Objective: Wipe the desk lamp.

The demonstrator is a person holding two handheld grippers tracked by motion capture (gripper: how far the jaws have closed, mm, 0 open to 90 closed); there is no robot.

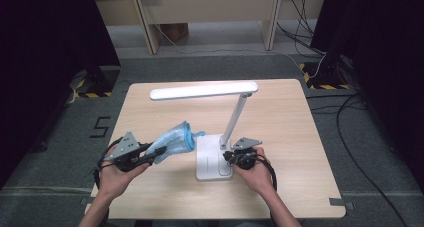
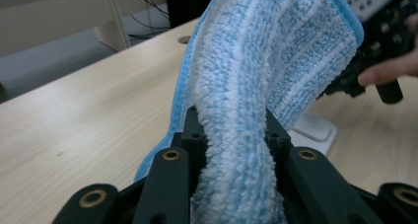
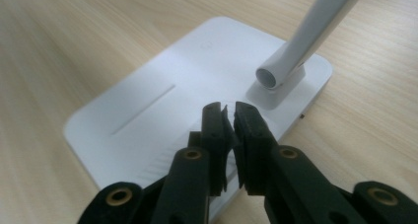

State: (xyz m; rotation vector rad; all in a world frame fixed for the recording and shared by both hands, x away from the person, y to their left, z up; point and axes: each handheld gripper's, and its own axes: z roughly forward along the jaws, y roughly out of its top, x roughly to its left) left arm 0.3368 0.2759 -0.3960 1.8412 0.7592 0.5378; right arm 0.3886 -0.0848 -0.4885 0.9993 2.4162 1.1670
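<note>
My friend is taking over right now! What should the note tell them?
Left gripper: shut on the blue cloth, held up off the table, left of the lamp.
Right gripper: jaws nearly together, nothing between them, over the white lamp base near the arm's foot.
Done: cloth picked up.
Left: probably wiping the lamp; the cloth isn't touching it yet.

Lamp (image 1: 215, 157) between bare tabletop (image 1: 290, 127) flanks

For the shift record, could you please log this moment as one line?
left gripper: shut on blue cloth | right gripper: shut, empty, over lamp base | lamp: upright
</note>
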